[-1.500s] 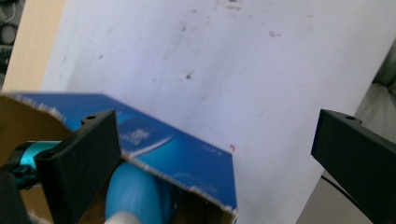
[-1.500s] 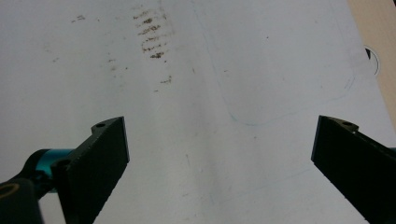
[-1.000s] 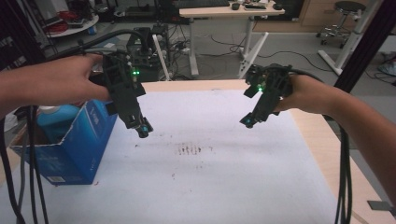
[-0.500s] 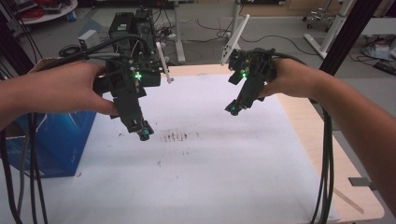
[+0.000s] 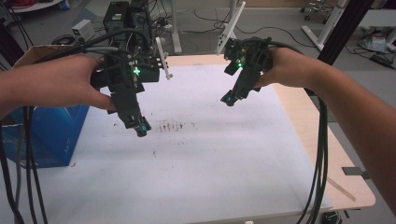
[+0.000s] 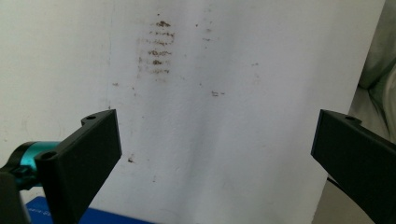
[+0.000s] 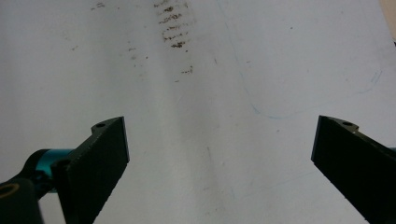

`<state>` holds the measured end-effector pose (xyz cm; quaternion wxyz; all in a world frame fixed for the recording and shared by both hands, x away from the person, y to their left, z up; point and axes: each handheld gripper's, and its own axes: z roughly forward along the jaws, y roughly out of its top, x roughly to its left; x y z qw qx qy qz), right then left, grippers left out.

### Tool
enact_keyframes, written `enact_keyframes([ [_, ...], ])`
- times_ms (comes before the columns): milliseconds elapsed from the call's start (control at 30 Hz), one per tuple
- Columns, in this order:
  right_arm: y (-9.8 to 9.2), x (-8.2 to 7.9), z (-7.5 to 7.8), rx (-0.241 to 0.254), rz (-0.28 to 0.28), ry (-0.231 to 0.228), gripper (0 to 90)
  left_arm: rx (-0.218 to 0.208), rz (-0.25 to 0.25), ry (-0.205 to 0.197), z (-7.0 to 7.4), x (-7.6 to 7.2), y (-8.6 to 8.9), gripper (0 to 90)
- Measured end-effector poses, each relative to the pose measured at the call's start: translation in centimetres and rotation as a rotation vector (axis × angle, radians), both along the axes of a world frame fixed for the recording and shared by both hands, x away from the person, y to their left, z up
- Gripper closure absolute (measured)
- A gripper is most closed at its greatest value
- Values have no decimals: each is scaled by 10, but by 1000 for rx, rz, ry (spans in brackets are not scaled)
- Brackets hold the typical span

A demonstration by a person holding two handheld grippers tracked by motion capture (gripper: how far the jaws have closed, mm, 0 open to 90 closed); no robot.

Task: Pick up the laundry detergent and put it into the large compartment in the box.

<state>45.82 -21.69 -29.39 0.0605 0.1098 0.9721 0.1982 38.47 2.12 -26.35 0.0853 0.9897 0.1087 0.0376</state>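
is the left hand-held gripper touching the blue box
Apart. The high view shows the left hand-held gripper over the white sheet, with sheet between it and the blue box.
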Motion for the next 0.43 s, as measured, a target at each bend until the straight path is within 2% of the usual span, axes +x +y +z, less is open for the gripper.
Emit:
enact_keyframes([
  [133, 0, 0, 0, 2, -1, 0, 32, -2, -3, 2, 1, 1, 0, 16],
  [300, 0, -1, 0, 8, 0, 3, 31, -37, -5, 20, -2, 4, 4, 16],
  [433, -3, -2, -4, 12, -14, 9, 31, -63, 17, 13, -6, 7, 7, 16],
])
